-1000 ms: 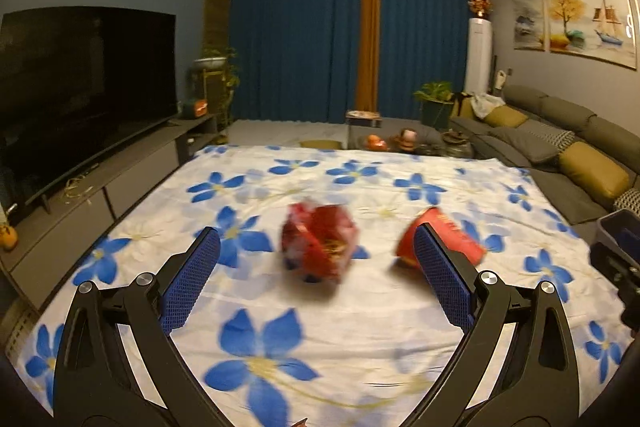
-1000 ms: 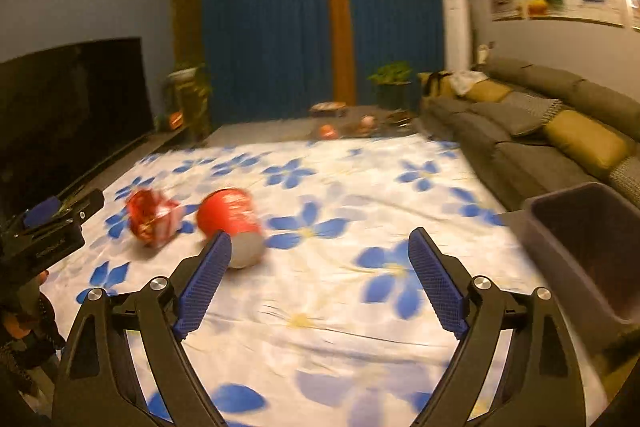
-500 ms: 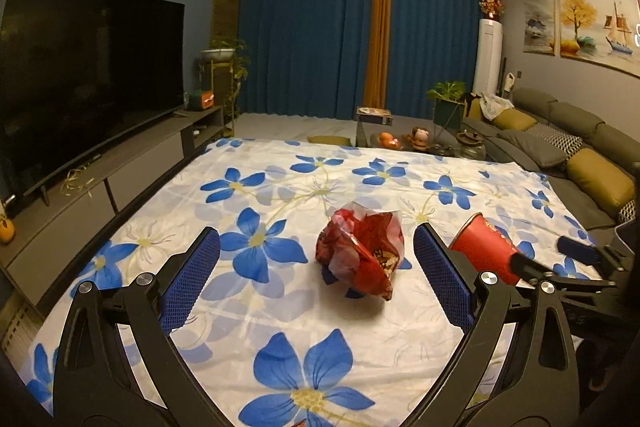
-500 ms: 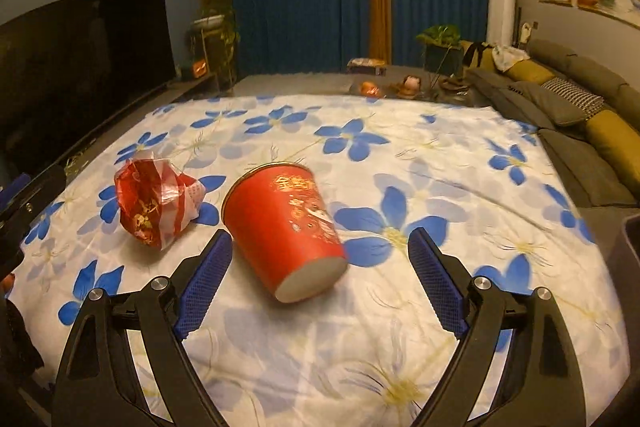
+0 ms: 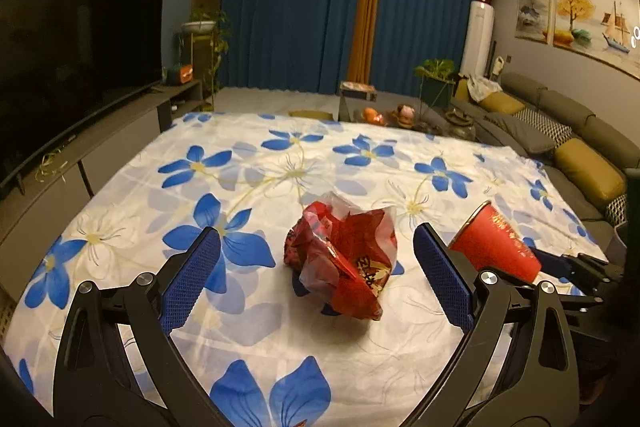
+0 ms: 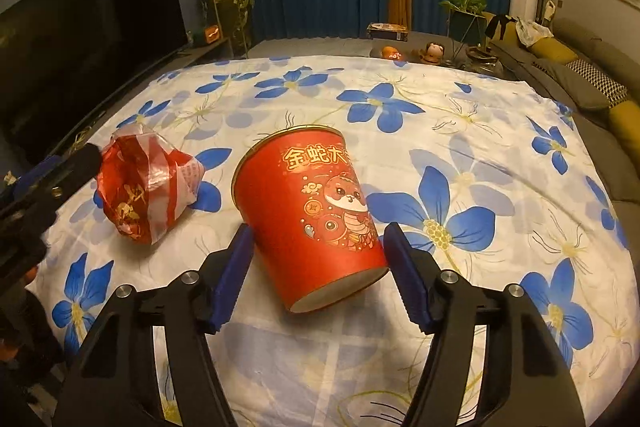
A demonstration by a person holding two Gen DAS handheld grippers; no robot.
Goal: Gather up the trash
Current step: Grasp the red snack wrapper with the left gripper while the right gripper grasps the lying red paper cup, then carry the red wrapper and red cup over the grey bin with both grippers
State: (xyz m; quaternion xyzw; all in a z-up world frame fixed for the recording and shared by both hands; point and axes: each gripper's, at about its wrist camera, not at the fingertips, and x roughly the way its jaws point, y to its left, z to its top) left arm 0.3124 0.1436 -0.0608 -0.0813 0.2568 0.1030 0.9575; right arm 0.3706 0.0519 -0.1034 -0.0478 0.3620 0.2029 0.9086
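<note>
A red paper cup [image 6: 316, 207] with a cartoon snake lies on its side on the floral cloth [image 6: 460, 131], mouth pointing away. My right gripper [image 6: 318, 229] straddles its base end; the jaws are closing and the blue pads stand just off the cup's sides. A crumpled red and clear plastic wrapper [image 5: 344, 259] lies to the cup's left. My left gripper [image 5: 316, 233] is open, with the wrapper just ahead between its widely spread fingers. The cup [image 5: 496, 247] and the right gripper's arm show at the right of the left wrist view.
The floral cloth [image 5: 280, 163] covers a large flat surface. A dark TV [image 5: 76, 67] on a long cabinet [image 5: 120, 131] runs along the left. A grey sofa [image 5: 576, 131] with yellow cushions lines the right. A low table [image 5: 400, 115] with ornaments stands beyond the far edge.
Both grippers moved forward and lower toward the trash. The right gripper's jaws narrowed around the cup. The wrapper now sits closer between the left gripper's fingers.
</note>
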